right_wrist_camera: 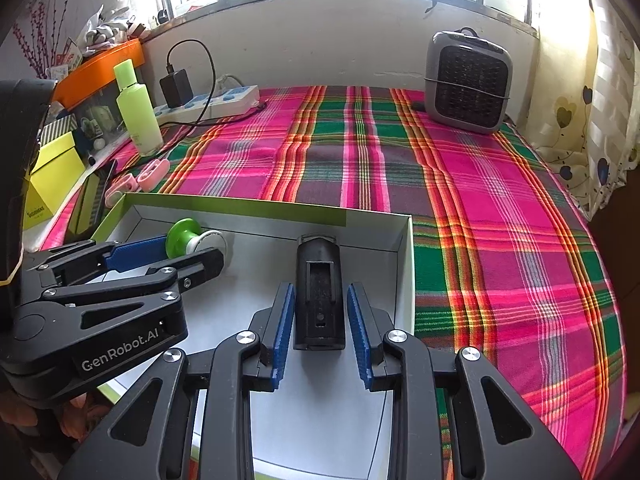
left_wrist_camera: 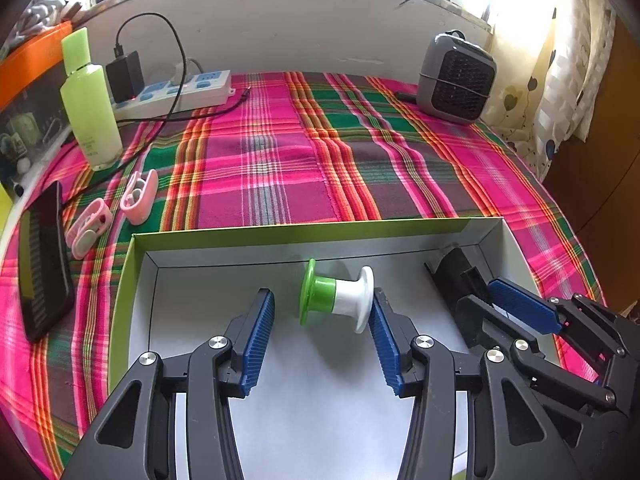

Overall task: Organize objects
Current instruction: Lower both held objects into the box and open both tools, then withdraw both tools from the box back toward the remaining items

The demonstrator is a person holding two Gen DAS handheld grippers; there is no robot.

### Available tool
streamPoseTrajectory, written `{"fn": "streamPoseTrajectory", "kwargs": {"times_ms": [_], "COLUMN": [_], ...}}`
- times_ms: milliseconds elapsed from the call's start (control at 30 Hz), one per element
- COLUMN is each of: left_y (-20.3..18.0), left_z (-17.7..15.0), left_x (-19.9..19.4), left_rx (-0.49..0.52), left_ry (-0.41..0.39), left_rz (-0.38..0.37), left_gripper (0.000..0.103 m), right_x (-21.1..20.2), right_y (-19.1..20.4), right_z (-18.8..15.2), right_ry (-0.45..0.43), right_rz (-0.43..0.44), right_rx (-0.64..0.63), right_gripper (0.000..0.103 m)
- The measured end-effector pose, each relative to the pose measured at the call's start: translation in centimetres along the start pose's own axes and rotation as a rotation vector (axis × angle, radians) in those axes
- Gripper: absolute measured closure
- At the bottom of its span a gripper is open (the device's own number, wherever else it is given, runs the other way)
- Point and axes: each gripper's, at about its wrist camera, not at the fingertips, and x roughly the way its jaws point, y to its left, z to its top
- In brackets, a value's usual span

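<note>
A shallow box [left_wrist_camera: 304,232] with green outer walls and a white inside lies on the plaid cloth. A green and white spool [left_wrist_camera: 340,300] lies on its side on the box floor, also seen as the spool [right_wrist_camera: 192,236] in the right wrist view. My left gripper [left_wrist_camera: 322,308] is open over the box; the spool's white end rests against the right fingertip, and the left pad stands clear. My right gripper [right_wrist_camera: 320,290] is shut on a black oblong device [right_wrist_camera: 320,280] at the box's right side, next to the wall.
At the left of the plaid cloth [left_wrist_camera: 280,160] lie a dark phone [left_wrist_camera: 44,260] and two pink clips [left_wrist_camera: 138,196]. A green bottle [left_wrist_camera: 90,100] and a power strip [left_wrist_camera: 180,92] with charger stand at the back left. A grey fan heater [left_wrist_camera: 456,80] sits at the back right.
</note>
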Motion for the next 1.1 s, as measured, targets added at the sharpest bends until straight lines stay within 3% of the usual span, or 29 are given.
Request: {"fn": "streamPoseTrajectory", "kwargs": {"times_ms": [233,1100], "left_y": [-0.4,0.1], "left_z": [-0.6,-6.3], "left_x": [-1.5,-8.4], "left_rx": [0.02,-0.001], "left_ry": [-0.03,-0.1], "left_rz": [0.024,0.012], "left_gripper": [0.054,0.053], "right_x": [-0.9,-6.9], "right_y": [0.0,1.1], "right_z": [-0.4,-4.9], "right_ry": [-0.012,-0.085], "right_rz": [0.003,0.046], "right_rx": [0.001,-0.026], "right_gripper": [0.068,0.068]}}
